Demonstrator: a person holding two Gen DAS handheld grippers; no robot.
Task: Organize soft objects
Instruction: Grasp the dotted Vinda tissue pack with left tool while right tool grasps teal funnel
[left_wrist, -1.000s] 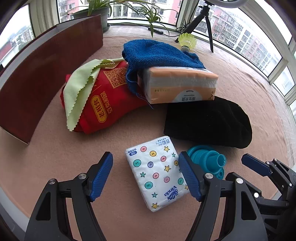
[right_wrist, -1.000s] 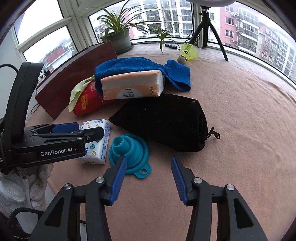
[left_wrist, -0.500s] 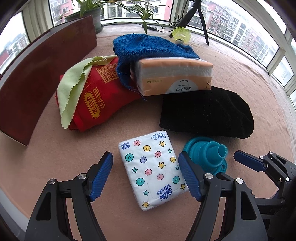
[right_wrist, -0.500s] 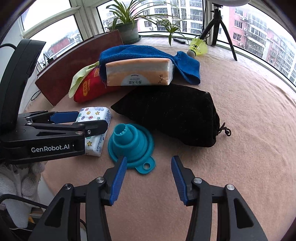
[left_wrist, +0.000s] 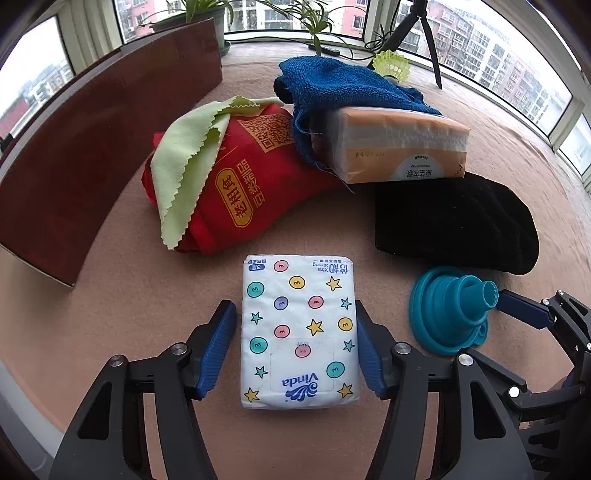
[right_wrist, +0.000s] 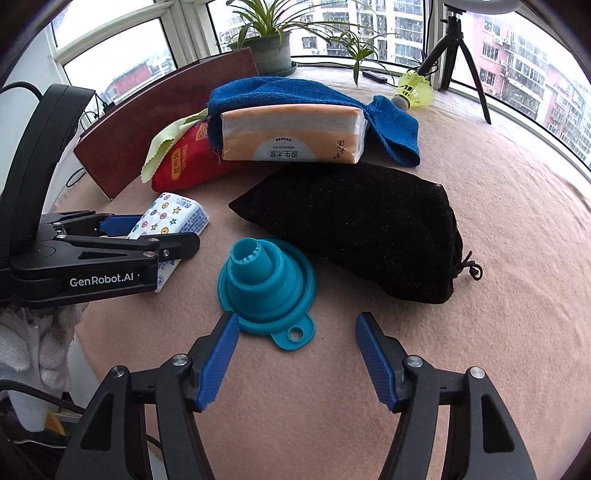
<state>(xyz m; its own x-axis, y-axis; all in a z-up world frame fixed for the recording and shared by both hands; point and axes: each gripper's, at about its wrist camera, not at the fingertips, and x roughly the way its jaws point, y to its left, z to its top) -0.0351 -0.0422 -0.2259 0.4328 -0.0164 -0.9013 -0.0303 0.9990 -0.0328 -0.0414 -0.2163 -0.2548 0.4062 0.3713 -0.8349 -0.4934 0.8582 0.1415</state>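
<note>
Jaws of the left gripper (left_wrist: 295, 347) have just been closing around the tissue pack (left_wrist: 297, 332), right pad touching, left just beside it; right gripper (right_wrist: 295, 358), just widened, hangs empty near the funnel (right_wrist: 267, 284), apparently readying for it.

The small tissue pack (left_wrist: 299, 332) reads "Vinda" and "Xtra Strong". The left gripper (right_wrist: 147, 240) carries "GenRobot.AI" on its side. The red bag (left_wrist: 240, 184) bears a QR code and Chinese characters; the orange tissue pack (right_wrist: 291, 136) has Chinese print.
</note>
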